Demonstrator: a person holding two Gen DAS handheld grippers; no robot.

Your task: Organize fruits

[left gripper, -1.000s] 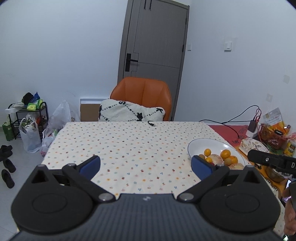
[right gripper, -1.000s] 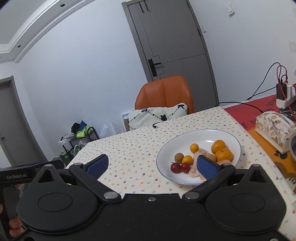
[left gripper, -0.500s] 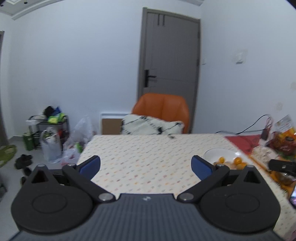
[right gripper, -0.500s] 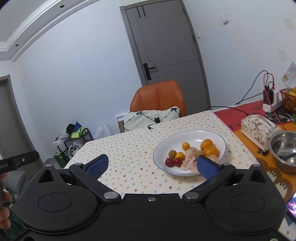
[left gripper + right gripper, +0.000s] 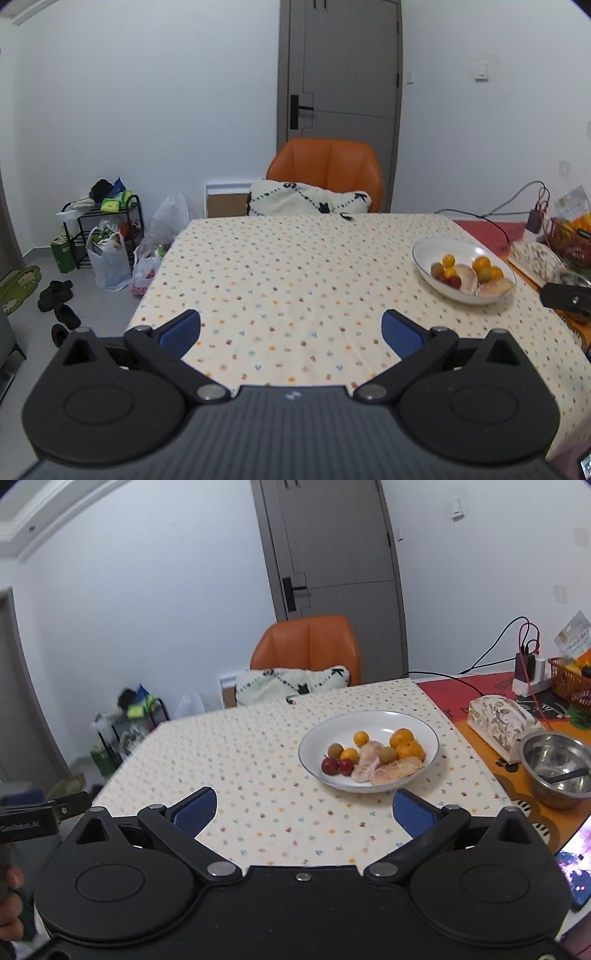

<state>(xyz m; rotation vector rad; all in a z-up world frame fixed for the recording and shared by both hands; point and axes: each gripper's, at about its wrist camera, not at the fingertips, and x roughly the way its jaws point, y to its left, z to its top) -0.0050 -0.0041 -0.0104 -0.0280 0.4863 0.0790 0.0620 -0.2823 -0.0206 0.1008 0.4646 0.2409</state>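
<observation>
Fruits (image 5: 373, 755) on white plate (image 5: 417, 725), both hand-held grippers wide apart, empty

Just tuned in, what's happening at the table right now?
A person holds both grippers above the dotted tablecloth, and both are open and empty. The left gripper and right gripper hang short of the white plate, which holds small oranges, two red fruits and peeled pale segments. Nothing is grasped yet.
</observation>
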